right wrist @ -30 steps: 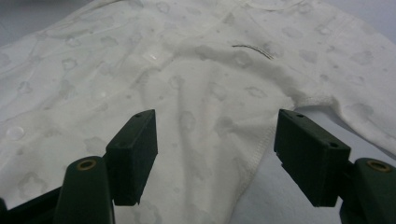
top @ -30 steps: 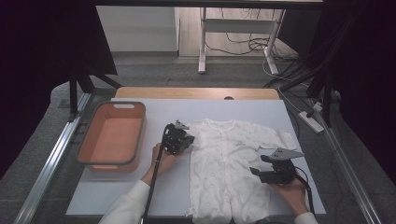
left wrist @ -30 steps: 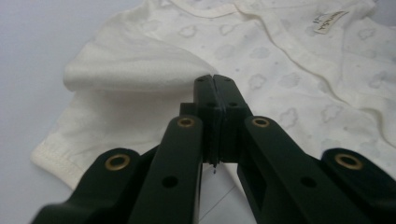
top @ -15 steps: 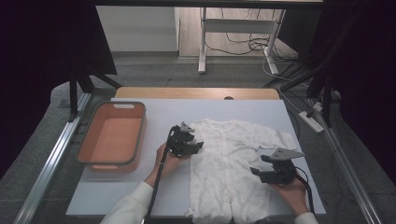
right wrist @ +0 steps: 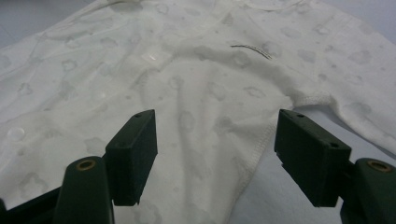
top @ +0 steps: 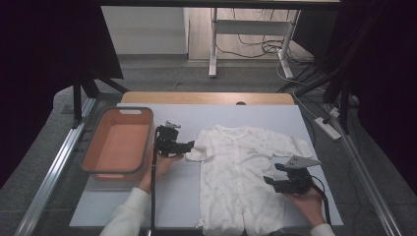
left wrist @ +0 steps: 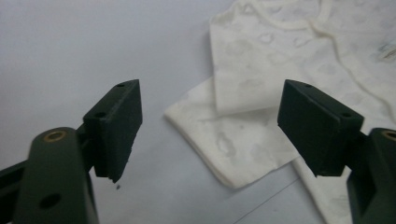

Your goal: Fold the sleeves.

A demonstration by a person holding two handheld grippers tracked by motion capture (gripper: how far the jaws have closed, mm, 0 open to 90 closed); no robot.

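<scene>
Both pairs of my black jaws stand spread wide, with nothing pinched between them. My left gripper (top: 189, 145) sits at the end of the folded short sleeve (left wrist: 233, 140) of the white cotton baby romper with a faint cloud print (top: 241, 172), and in the left gripper view that sleeve lies flat on the pale table sheet (top: 182, 196), framed between my two pads without touching either. My right gripper (top: 271, 173) rests low over the romper's right side near the armpit; in the right gripper view the hemmed edge of the cloth (right wrist: 254, 149) runs up between the pads, closer to the right one. The romper lies face up and spread out on the middle of the table, neck toward the far edge, snaps down its front. To my left, well apart from the garment, stands the terracotta-coloured rectangular plastic tub with a grey rim (top: 96, 169).
</scene>
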